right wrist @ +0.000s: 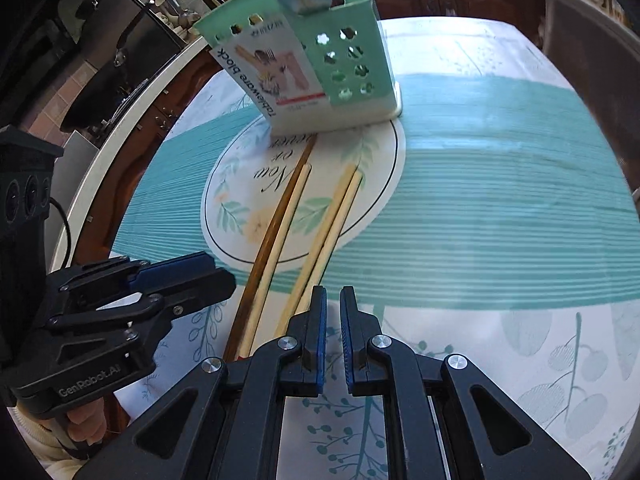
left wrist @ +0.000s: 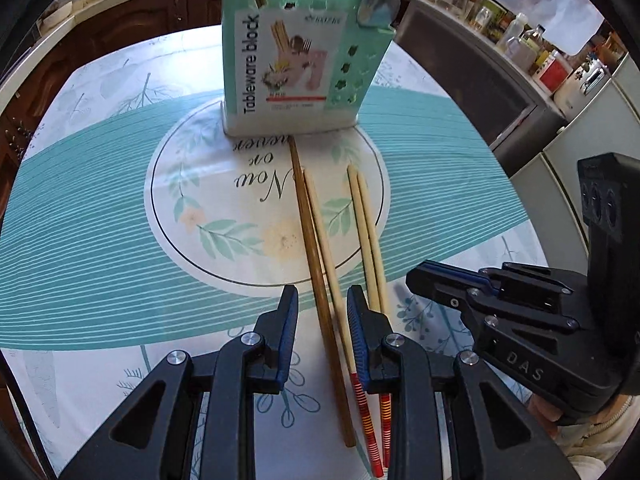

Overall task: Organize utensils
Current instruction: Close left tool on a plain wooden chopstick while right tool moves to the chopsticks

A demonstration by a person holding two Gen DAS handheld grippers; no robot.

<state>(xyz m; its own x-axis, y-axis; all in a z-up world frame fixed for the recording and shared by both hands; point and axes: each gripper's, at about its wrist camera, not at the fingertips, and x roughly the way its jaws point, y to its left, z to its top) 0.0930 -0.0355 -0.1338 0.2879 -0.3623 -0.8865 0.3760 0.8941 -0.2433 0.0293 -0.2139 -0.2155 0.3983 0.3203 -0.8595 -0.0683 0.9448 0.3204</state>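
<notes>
A mint green tableware block [left wrist: 296,60] stands at the table's middle, with a spoon [left wrist: 378,6] and other utensils in it; it also shows in the right wrist view [right wrist: 312,64]. Several chopsticks lie in front of it: a dark brown one [left wrist: 312,240], a pale one with a red striped end [left wrist: 332,272], and a pale pair [left wrist: 368,232]. My left gripper [left wrist: 322,300] is open, its jaws on either side of the brown and the pale chopstick. My right gripper [right wrist: 332,304] is open a narrow gap and empty, just right of the pale pair [right wrist: 328,236].
A teal and white patterned tablecloth [left wrist: 100,220] covers the table. Wooden cabinets [left wrist: 132,16] and a counter with bottles and jars [left wrist: 532,44] stand behind. My right gripper shows at the right of the left wrist view [left wrist: 424,276].
</notes>
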